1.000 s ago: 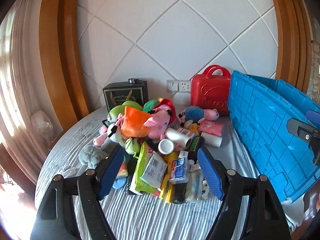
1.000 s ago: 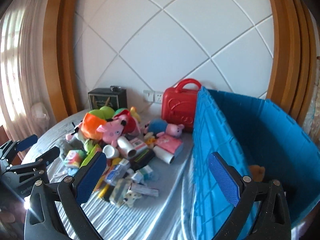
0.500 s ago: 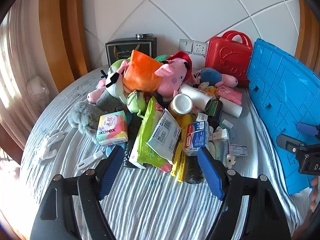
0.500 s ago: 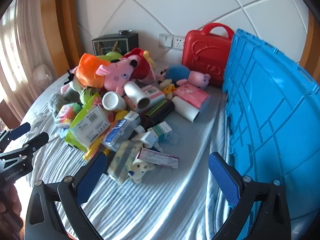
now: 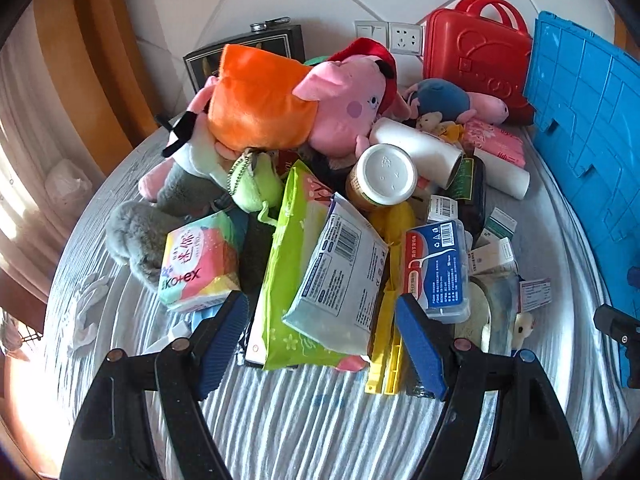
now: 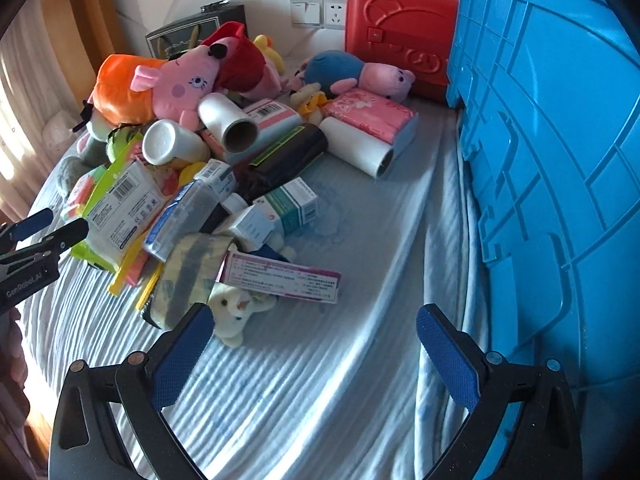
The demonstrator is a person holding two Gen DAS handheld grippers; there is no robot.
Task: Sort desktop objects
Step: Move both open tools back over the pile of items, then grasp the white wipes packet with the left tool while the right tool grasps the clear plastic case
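Observation:
A heap of mixed objects lies on a striped grey-blue cloth (image 5: 320, 412). Plush toys sit at the back, among them a pink pig in orange (image 5: 280, 104). In front lie a green wipes pack (image 5: 288, 272), a clear barcoded pack (image 5: 340, 272), a blue floss box (image 5: 438, 268) and a Kotex tissue pack (image 5: 196, 264). My left gripper (image 5: 324, 340) hangs open just over the front of the heap, holding nothing. My right gripper (image 6: 312, 344) stands open over bare cloth beside a small white plush (image 6: 232, 308) and a pink-edged box (image 6: 280, 276).
A big blue plastic crate (image 6: 552, 160) stands on the right, close to my right gripper. A red carry case (image 6: 400, 32) and a dark box (image 5: 244, 52) lean at the back wall. Curtains and a wooden frame border the left.
Both grippers have sunk toward the cloth and tipped downward, so the heap now fills the views. Neither gripper's jaws have changed their spread.

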